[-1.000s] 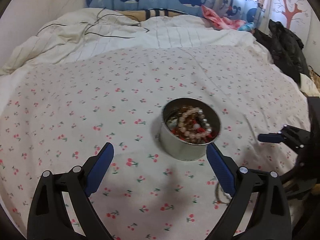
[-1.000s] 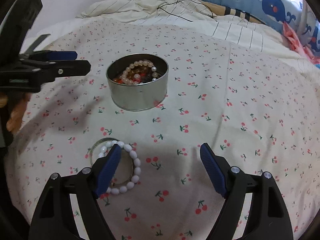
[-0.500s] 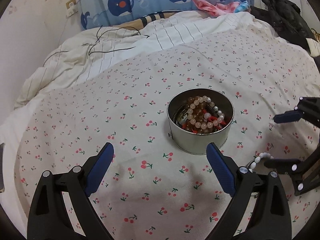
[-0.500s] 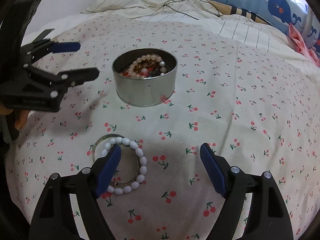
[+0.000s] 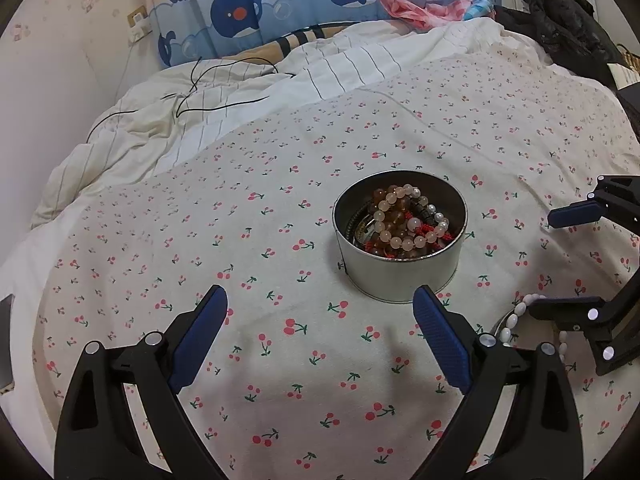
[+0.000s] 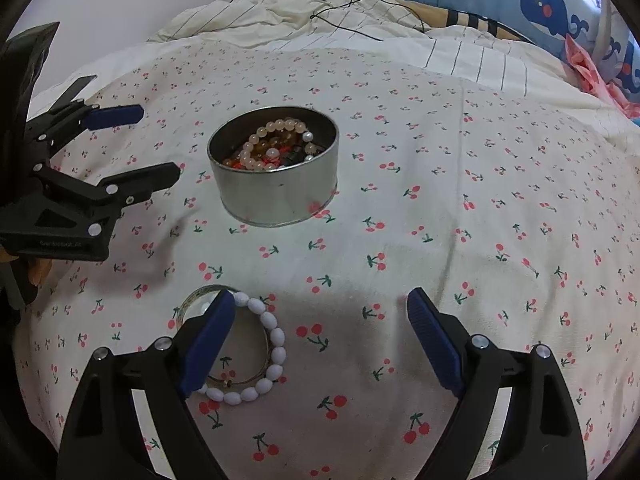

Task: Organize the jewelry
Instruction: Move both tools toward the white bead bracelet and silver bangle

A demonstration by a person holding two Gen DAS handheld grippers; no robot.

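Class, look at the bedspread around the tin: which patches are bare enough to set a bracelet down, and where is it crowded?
Bare cherry-print bedspread lies to the right of the tin in the right wrist view, and beyond it up to the striped quilt. Crowded: in front of the tin, where the white bead bracelet and a thin bangle lie by the open right gripper, and the side with the open left gripper.

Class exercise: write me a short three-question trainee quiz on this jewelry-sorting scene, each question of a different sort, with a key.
1. True or false: the white bead bracelet lies inside the metal tin.
2. Which is nearest the bracelet? A left gripper B right gripper C black cable
3. Fill in: a thin metal ___ lies beside the bracelet.

Key: 1 false, it lies on the cherry-print sheet; 2 B; 3 bangle.
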